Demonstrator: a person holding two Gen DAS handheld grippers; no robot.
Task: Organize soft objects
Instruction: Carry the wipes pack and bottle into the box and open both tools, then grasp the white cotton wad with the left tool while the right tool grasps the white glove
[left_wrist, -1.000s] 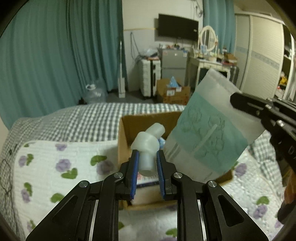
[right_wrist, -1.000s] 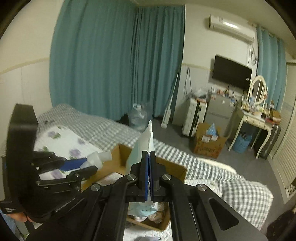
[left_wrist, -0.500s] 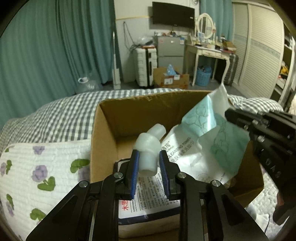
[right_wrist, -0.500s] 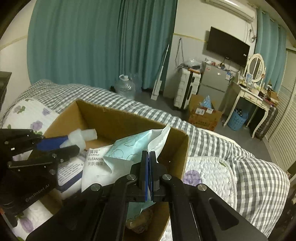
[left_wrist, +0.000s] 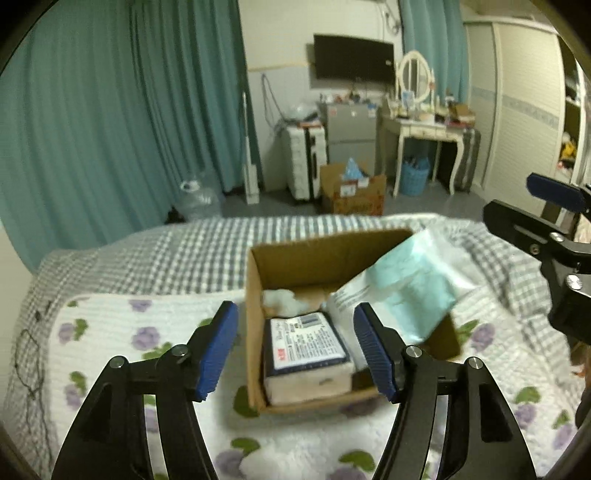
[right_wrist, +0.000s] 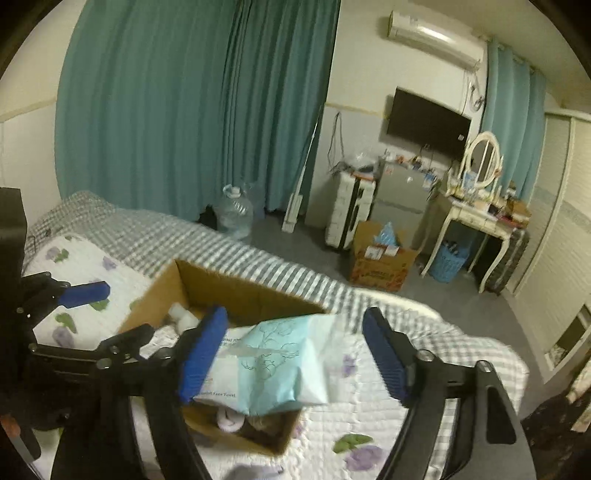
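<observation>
An open cardboard box (left_wrist: 255, 295) sits on the bed. In it lie a white-and-navy wrapped pack (left_wrist: 306, 350), a translucent white bottle (left_wrist: 280, 300) at the back, and a teal-and-white towel pack (left_wrist: 410, 291) leaning over the right rim. My left gripper (left_wrist: 295, 347) is open and empty above the box's near side. My right gripper (right_wrist: 295, 354) is open and empty above the towel pack (right_wrist: 277, 365); the box (right_wrist: 229, 291) and bottle (right_wrist: 181, 315) show below it. The right gripper's fingers (left_wrist: 554, 192) show at the left view's right edge.
The bed carries a white quilt with purple flowers (left_wrist: 110, 332) over a grey checked blanket (left_wrist: 177, 251). Beyond the bed stand teal curtains (left_wrist: 129, 110), a water jug (right_wrist: 234, 214), suitcase (left_wrist: 304, 162), floor carton (left_wrist: 351, 192) and dressing table (left_wrist: 424, 125).
Both grippers have opened and pulled up and back from the box. The bottle and the towel pack were let go and now lie in the box.
</observation>
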